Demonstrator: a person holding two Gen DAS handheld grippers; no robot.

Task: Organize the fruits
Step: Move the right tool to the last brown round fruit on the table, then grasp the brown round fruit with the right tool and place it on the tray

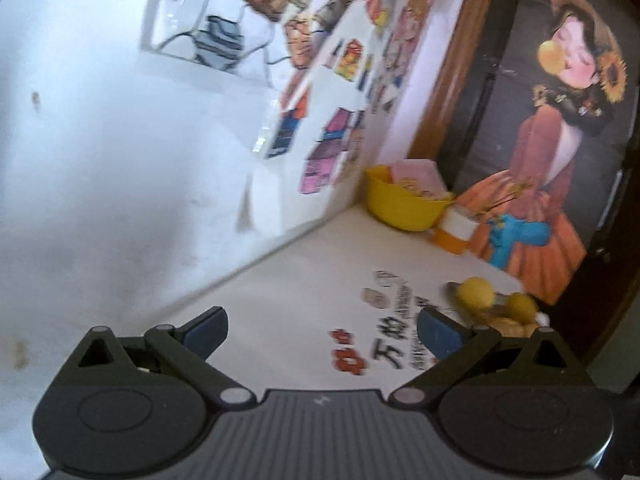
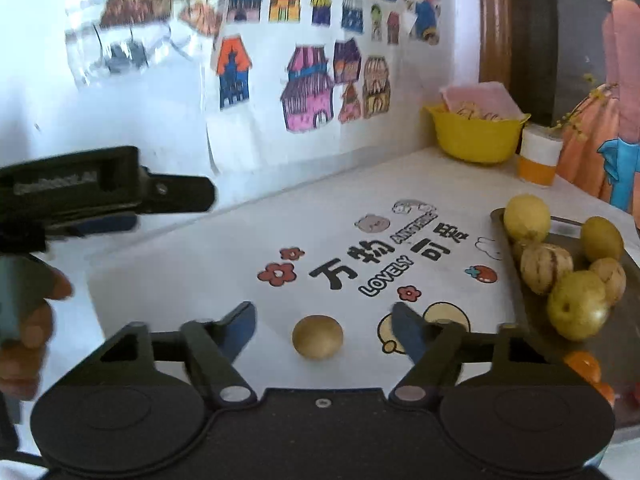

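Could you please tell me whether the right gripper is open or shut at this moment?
Open. The right gripper has its blue fingers spread wide, with the small brown fruit lying untouched between them.

The left wrist view looks forward along the left gripper point(image 1: 322, 334), tilted, low and close over the white table point(image 1: 312, 280), facing the wall corner; the yellow bowl point(image 1: 404, 204) sits far off at about one o'clock; the right wrist view looks along the right gripper point(image 2: 323, 330), level, close above the same table, with that bowl point(image 2: 474, 136) at one o'clock and the fruit tray point(image 2: 624, 312) near at three o'clock; both share the bowl, the printed tabletop lettering point(image 2: 384, 256) and the wall drawings point(image 2: 308, 88); the left gripper shows at nine o'clock in the right view.
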